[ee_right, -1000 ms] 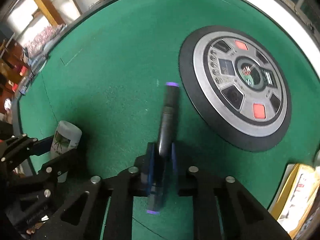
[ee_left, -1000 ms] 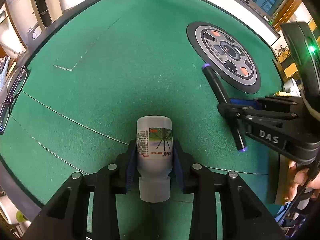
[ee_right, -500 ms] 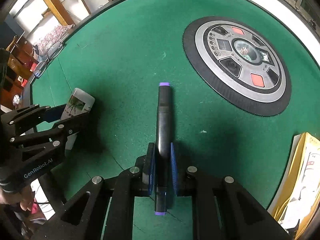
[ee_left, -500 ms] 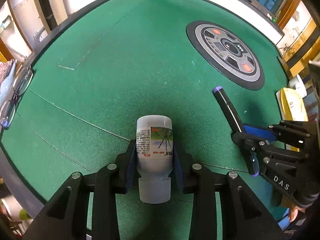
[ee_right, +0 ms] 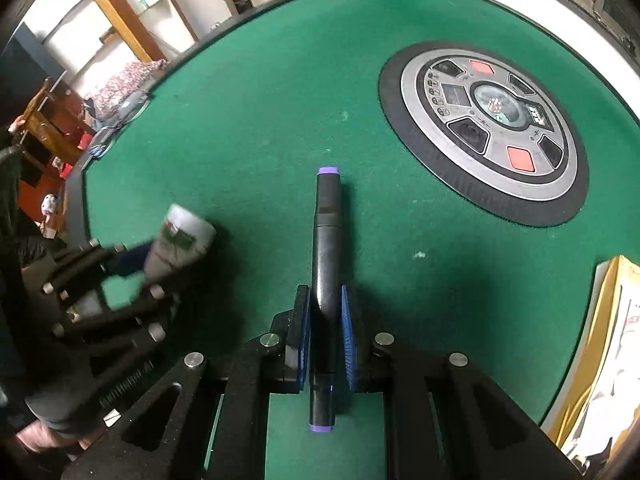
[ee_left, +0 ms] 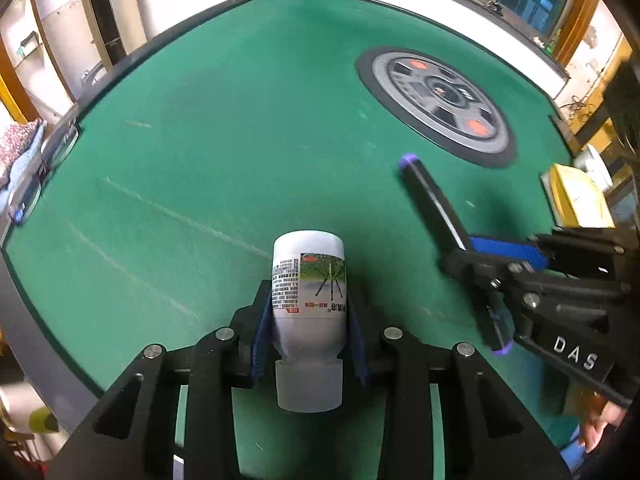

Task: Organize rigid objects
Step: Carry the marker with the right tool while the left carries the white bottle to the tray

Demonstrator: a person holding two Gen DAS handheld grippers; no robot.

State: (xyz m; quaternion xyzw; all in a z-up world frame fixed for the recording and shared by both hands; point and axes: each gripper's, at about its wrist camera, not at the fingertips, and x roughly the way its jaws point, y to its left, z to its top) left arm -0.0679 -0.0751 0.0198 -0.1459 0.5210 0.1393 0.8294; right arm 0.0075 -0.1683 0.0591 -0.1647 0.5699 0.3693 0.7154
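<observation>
Both jaws clamped: left gripper [ee_left: 308, 340] on white bottle [ee_left: 308, 300], right gripper [ee_right: 325, 340] on black marker [ee_right: 326, 280], long axes pointing forward over green table [ee_right: 260, 120].

Black purple-capped marker [ee_right: 327, 264], white bottle [ee_left: 308, 304], green felt [ee_left: 224, 128].

Right claw [ee_right: 325, 334] clamps black marker [ee_right: 326, 248] over green worktop [ee_right: 256, 128]; left claw [ee_right: 132, 276] grips white bottle [ee_right: 180, 240].

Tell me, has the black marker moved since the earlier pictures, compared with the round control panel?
Yes. In the right gripper, the black marker has drawn back from the round control panel.
</observation>
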